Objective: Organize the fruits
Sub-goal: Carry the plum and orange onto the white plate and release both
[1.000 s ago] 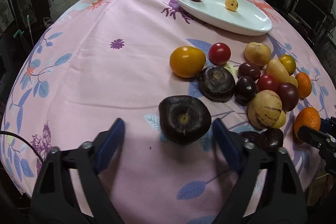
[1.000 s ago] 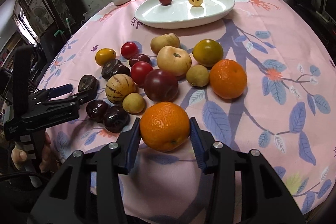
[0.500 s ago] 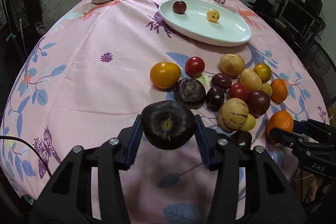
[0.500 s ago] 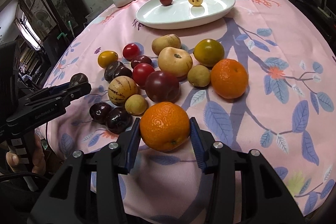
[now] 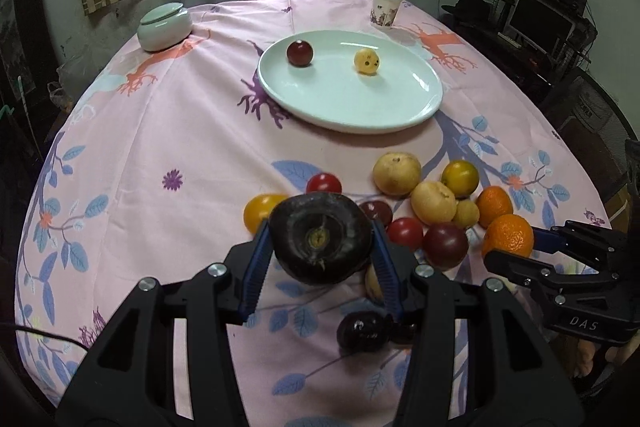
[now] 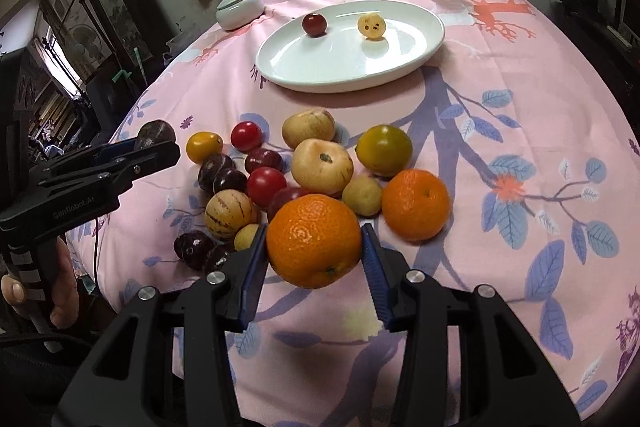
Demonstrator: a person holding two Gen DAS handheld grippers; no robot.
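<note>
We hold one fruit in each tool. The left gripper [image 5: 320, 247] has its blue-padded jaws pressed on both sides of a dark purple, flattened round fruit [image 5: 322, 238], with the pale stem scar facing the camera. We think this side grip is chosen because the fruit is wide and low, so the pads meet its broad flanks. The fruit hangs above the pink flowered tablecloth [image 5: 160, 131] and covers part of the fruit pile behind it.

The right gripper [image 6: 316, 247] is clamped in the same way around a bright orange mandarin [image 6: 314, 239], which is lifted clear of the cloth; its shadow lies underneath. A second orange mandarin [image 6: 416, 205] rests on the cloth just beside it, at the right edge of the pile.

The white oval porcelain plate [image 5: 400, 115] stands well apart from the pile, further across the table. It already carries a small dark red fruit [image 5: 300, 53] and a small pale yellow fruit [image 5: 367, 61], apart from each other. From this we judge that the plate is the collecting place, and that both held fruits are meant to go there. The plate has much free surface, so we can set them down without touching the two small fruits, which could roll easily.
</note>
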